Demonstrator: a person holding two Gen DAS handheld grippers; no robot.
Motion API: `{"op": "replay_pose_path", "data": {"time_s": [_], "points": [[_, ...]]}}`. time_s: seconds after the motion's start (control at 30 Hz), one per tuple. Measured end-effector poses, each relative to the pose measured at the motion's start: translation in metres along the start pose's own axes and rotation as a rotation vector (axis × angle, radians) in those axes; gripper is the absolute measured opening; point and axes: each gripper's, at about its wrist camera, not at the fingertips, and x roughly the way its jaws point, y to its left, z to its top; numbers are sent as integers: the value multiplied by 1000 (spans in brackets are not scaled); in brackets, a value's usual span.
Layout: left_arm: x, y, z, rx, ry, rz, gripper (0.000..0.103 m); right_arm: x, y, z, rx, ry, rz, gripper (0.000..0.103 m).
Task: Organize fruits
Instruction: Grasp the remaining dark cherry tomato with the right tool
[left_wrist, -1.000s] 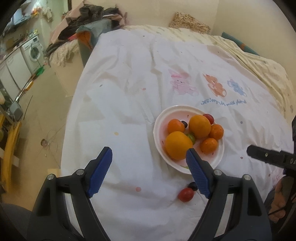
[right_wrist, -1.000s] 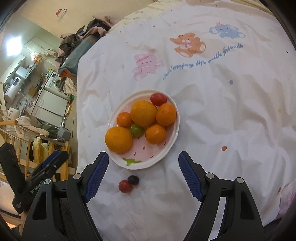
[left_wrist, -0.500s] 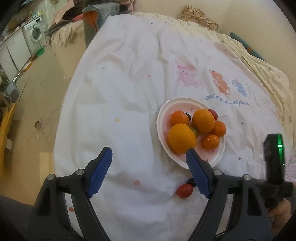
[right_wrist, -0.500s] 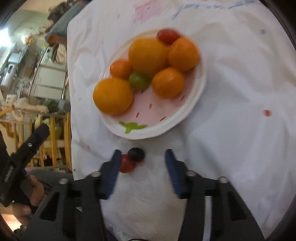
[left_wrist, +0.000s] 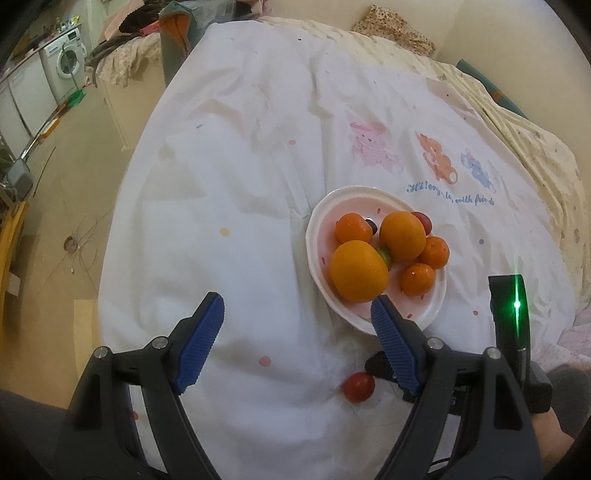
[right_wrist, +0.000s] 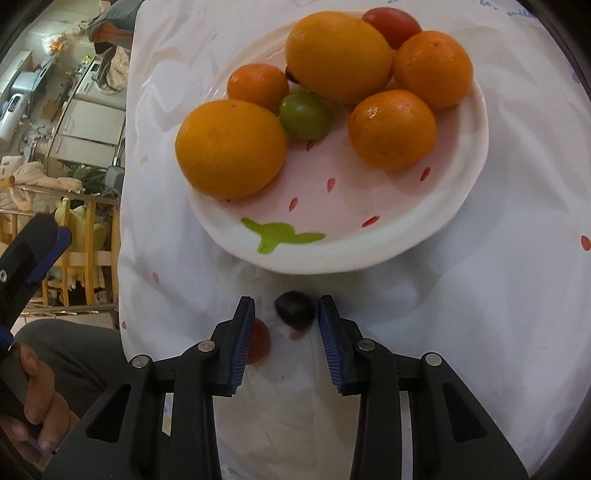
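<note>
Right tongs (right_wrist: 285, 319) straddle the small dark round fruit (right_wrist: 294, 308) on the white sheet just short of the strawberry-print plate (right_wrist: 369, 251), jaws narrowed but not clamped, while the left tongs (left_wrist: 297, 332) hang wide open, empty.

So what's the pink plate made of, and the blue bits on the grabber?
The plate looks like glazed ceramic, though it could be melamine: smooth, shiny, with painted red seeds and a green leaf. The blue pads on the right gripper look like ribbed rubber or soft plastic: matte, with fine ridges.
</note>
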Motion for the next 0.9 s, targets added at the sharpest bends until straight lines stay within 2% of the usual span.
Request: {"op": "replay_pose_path", "data": {"time_s": [0.07, 0.23, 0.4, 0.57, 0.7, 0.77, 0.83, 0.9], "points": [[1, -2, -1, 8, 2, 6, 79, 2, 5, -3, -30, -7, -51, 23], [6, -4, -3, 23, 11, 23, 79, -1, 4, -3, -50, -33, -55, 22], [10, -4, -5, 39, 17, 37, 79, -20, 2, -6, -46, -65, -18, 22], [14, -10, -11, 65, 42, 17, 79, -55, -3, -14, -35, -125, 1, 22], [17, -24, -19, 118, 74, -19, 79, -94, -10, -17, -27, -227, -29, 22], [23, -34, -27, 154, 109, -47, 79, -111, -14, -17, -16, -270, -44, 22], [36, -45, -36, 193, 185, -93, 79, -126, -22, -19, -5, -306, -48, 22], [44, -54, -44, 227, 229, -100, 79, -132, -26, -19, 12, -327, -41, 22]]}}
